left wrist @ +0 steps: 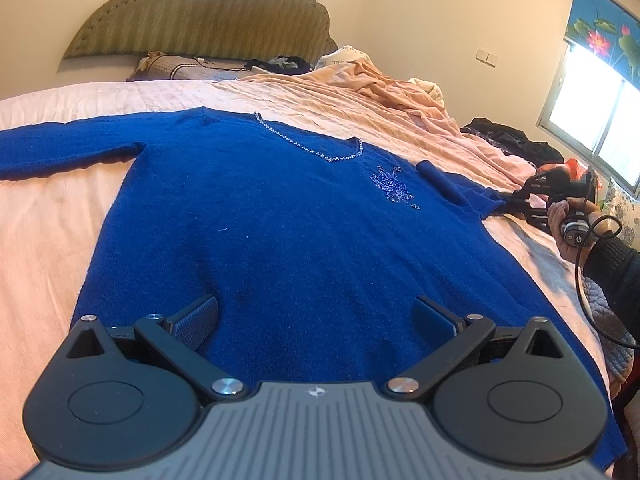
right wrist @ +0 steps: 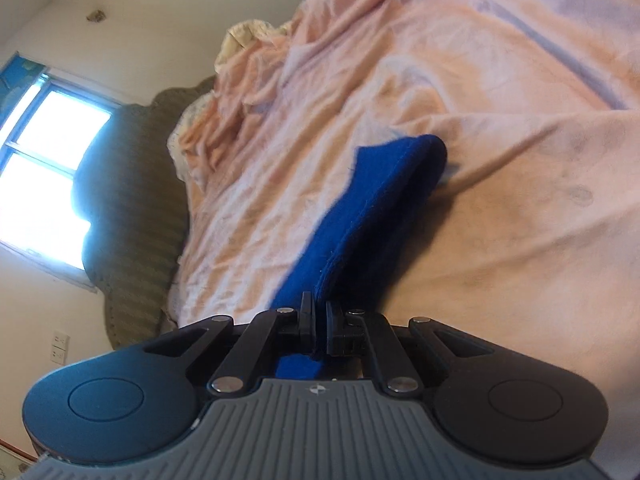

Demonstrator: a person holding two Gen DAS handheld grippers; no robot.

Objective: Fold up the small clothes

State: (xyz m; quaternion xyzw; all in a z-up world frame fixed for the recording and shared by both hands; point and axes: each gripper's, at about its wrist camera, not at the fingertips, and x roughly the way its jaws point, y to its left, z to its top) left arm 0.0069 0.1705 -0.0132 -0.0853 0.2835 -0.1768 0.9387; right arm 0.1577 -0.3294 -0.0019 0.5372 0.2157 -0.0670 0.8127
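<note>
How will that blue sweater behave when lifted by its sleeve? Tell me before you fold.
Probably floppy: the sleeve pinched in the right gripper sags in a soft fold. The blue sweater lies limp and flat on the pink sheet, so its body would likely trail behind. The fuzzy knit seems grippy, not slippery; the beaded neckline may snag.

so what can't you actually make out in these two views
- Blue sweater hem, left wrist view: hidden behind the left gripper body.
- Left sleeve cuff, same view: cut off by the frame's left edge.
- Sleeve in the right gripper, right wrist view: motion-blurred, and only this strip shows; the sweater body is out of frame.
- Dark clothes by the window, left wrist view: too small to identify.
</note>
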